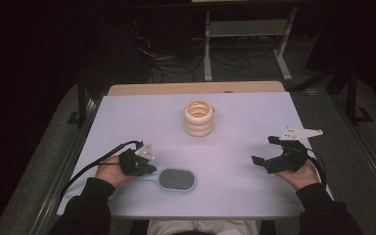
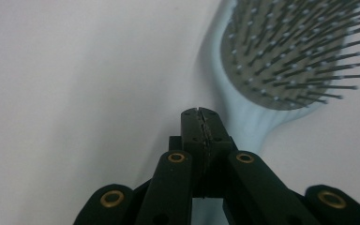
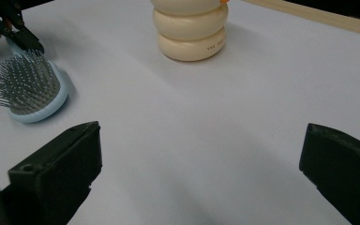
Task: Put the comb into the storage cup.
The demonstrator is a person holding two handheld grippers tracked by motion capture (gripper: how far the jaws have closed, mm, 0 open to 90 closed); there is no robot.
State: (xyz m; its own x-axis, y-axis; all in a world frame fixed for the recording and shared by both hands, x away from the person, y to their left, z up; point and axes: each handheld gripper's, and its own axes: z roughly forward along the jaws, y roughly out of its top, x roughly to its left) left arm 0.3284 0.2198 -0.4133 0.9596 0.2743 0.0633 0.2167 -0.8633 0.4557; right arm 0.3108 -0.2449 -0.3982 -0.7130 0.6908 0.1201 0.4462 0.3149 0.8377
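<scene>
A light-blue hairbrush (image 1: 176, 179) with grey bristles (image 2: 286, 56) lies bristles-up near the front edge of the white table (image 1: 235, 147). My left gripper (image 1: 149, 169) is shut right at the brush's handle; in the left gripper view its jaws (image 2: 199, 111) meet with nothing between them and the handle runs past just beside and below them. The right gripper view shows the brush (image 3: 28, 86) and the left gripper (image 3: 30, 44) at its handle end. My right gripper (image 1: 263, 149) stands wide open and empty (image 3: 201, 131) at the right of the table.
A cream container shaped like stacked rings (image 1: 198, 119) (image 3: 192, 28) stands upright at the table's far middle. A wooden strip (image 1: 196, 88) borders the far edge. Beyond it are a metal frame (image 1: 245, 29) and cables on a dark floor.
</scene>
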